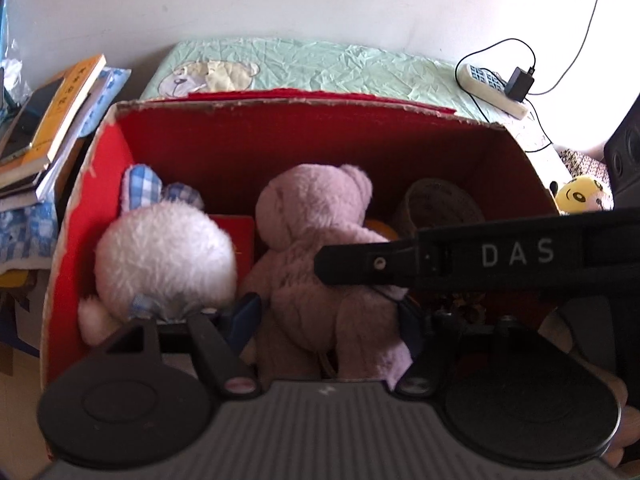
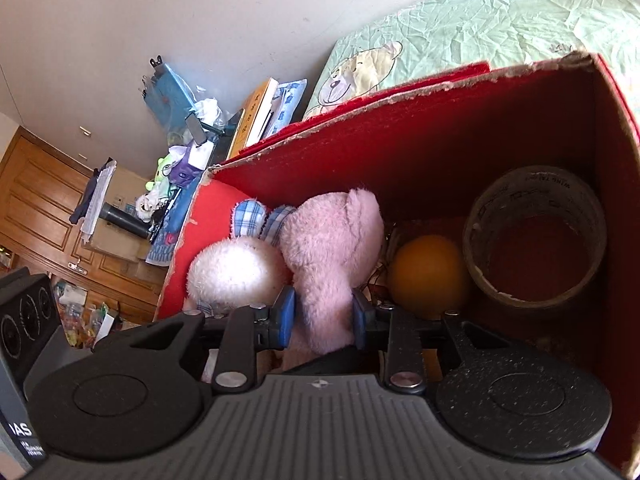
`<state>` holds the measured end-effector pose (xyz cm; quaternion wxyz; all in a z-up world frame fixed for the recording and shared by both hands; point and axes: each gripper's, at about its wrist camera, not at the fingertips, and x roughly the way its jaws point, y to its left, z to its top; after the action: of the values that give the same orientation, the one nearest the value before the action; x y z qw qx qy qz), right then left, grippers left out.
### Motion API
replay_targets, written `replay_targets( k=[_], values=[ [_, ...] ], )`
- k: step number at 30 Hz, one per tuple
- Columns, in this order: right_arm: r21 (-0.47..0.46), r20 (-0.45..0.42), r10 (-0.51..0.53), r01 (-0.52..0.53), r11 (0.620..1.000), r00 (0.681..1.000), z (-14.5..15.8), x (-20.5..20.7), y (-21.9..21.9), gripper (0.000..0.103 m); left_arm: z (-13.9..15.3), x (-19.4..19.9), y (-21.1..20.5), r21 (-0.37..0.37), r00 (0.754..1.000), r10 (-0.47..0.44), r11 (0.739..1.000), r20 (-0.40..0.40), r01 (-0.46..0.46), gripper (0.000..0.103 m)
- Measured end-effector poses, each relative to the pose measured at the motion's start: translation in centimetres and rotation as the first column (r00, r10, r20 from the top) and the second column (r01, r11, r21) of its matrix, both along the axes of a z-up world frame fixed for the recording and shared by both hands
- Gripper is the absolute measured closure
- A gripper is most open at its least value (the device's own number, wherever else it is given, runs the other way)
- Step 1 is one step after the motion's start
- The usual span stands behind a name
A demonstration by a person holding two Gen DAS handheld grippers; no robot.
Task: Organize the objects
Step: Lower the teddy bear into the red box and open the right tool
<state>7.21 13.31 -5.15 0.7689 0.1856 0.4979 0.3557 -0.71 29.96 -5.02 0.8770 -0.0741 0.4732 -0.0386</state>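
Pink bear [image 2: 332, 264] upright inside red box [image 2: 440, 128], long axis vertical. Right tongs [image 2: 320, 316] clamped on its body, nearest. Left tongs [image 1: 328, 312] apart, straddling its lower half. White bunny [image 2: 236, 276] touching, left of right tongs.

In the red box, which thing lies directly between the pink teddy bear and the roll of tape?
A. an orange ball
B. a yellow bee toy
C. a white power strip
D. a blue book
A: in the right wrist view the orange ball sits on the floor of the red box, with the pink teddy bear on one side and the roll of tape on the other.
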Motion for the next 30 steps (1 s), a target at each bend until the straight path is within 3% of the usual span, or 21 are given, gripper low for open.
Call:
replay_targets(
  k=[3, 6, 7, 9, 15, 22, 30],
  values=[
    [0.006, 0.006, -0.036, 0.035, 0.999, 0.999, 0.2, -0.1, -1.0, 0.062, -0.1, 0.0, -0.4, 0.021, 1.0, 0.001, 1.0, -0.003, -0.001, 0.029],
    [-0.001, 0.016, -0.076, 0.076, 0.997, 0.997, 0.4, -0.4, -2.1, 0.064, -0.2, 0.0, -0.5, 0.025, 1.0, 0.01, 1.0, -0.011, -0.01, 0.028],
    [-0.007, 0.018, -0.081, 0.081, 0.997, 0.997, 0.4, -0.4, -2.1, 0.065, -0.3, 0.0, -0.5, 0.028, 1.0, 0.012, 1.0, -0.016, -0.012, 0.027],
    [-0.033, 0.021, -0.076, 0.077, 0.996, 0.997, 0.3, -0.3, -1.7, 0.079, -0.3, -0.1, -0.8, 0.042, 1.0, 0.014, 0.999, -0.022, -0.013, 0.026],
    [-0.058, 0.054, -0.054, 0.057, 0.997, 0.997, 0.2, -0.3, -0.1, 0.083, 0.0, -0.3, -1.4, 0.092, 0.999, 0.025, 0.996, -0.032, -0.022, 0.024],
    [-0.054, 0.072, -0.055, 0.059, 0.997, 0.996, 0.6, -0.8, 0.1, 0.078, 0.5, -0.3, -1.2, 0.106, 0.998, 0.055, 0.993, -0.037, -0.05, 0.021],
    [-0.141, 0.227, -0.094, 0.129, 0.982, 0.969, 3.1, -2.5, -1.4, 0.071, 2.6, -0.8, -2.2, 0.142, 0.997, 0.074, 0.987, 0.003, -0.074, 0.014]
  ],
)
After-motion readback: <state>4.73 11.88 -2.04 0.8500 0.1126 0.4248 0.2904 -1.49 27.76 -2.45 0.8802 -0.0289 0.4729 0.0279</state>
